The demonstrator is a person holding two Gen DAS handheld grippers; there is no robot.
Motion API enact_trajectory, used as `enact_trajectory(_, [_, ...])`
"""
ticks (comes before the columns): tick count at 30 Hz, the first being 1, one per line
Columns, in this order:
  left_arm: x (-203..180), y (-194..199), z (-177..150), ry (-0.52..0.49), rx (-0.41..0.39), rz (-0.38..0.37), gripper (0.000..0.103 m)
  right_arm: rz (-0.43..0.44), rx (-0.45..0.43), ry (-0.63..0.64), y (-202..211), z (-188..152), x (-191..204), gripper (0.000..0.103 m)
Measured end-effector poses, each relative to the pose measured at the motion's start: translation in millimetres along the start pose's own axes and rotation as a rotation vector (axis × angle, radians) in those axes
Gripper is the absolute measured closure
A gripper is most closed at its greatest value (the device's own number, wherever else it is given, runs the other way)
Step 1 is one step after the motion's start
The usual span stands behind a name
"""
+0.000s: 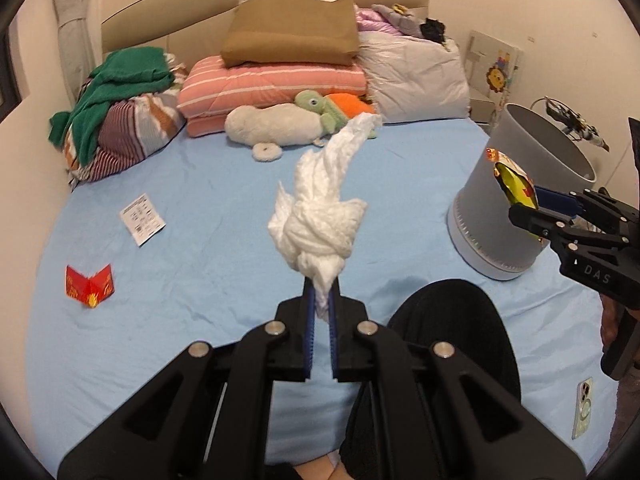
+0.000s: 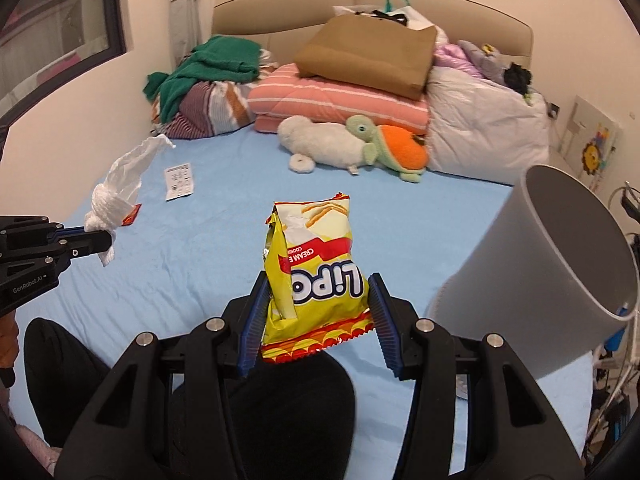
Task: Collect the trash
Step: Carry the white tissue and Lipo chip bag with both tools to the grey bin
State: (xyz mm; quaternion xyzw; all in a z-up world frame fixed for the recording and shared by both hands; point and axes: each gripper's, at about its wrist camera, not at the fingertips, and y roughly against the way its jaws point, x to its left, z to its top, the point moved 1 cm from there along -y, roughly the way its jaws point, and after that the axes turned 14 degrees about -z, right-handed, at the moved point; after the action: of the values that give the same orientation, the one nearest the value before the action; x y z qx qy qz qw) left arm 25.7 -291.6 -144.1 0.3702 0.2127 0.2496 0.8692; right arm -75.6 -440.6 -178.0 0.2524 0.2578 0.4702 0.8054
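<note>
On the left of the blue bed sheet [image 1: 200, 208] two pieces of trash lie uncollected: a folded red wrapper [image 1: 90, 285] near the edge and, further in, a flat white printed slip [image 1: 142, 218] whose small print I cannot read. My left gripper [image 1: 322, 300] has its jaws nearly closed on the tail of a knotted white tissue [image 1: 320, 220], which I hold up over the middle of the bed. My right gripper [image 2: 316, 312] has its jaws about half open around a yellow snack bag [image 2: 316, 268], gripped near its bottom seam and upside down. Its label reads "LiPO", with "CREAM" on the red band above; the rest is cut off. At the far right the grey bin [image 2: 560, 264] leans on the bed's edge, mouth facing away, and I cannot see inside it. I judge two pieces in hand but not yet dropped, two left to fetch. My left gripper's body reads "GenRobot.AI"; the right one's reads "DAS".
</note>
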Motion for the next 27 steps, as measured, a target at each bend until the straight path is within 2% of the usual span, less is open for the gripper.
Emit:
enact_trajectory(9, [-88.2,-20.2,52.5,-0.218,-0.018,-0.146,0.096,-0.205,0.008,-0.161,42.8,-18.2,-105.1,0.056])
enact_trajectory(15, [-137.9,-39.2,77.1,-0.321,-0.013,-0.23,0.096,-0.3,0.022,-0.228,65.5,-30.4,-155.7,0.056])
enact_trajectory(23, [-186.3,-68.8,107.8,-0.392,0.004,-0.315,0.096,-0.367,0.021,-0.269,79.8,-26.8,-200.2,0.056])
enact_trajectory(27, [-205.2,-83.1,123.8,-0.419,0.01,-0.334,0.096,-0.38,0.022,-0.27,77.2,-20.2,-220.6,0.056])
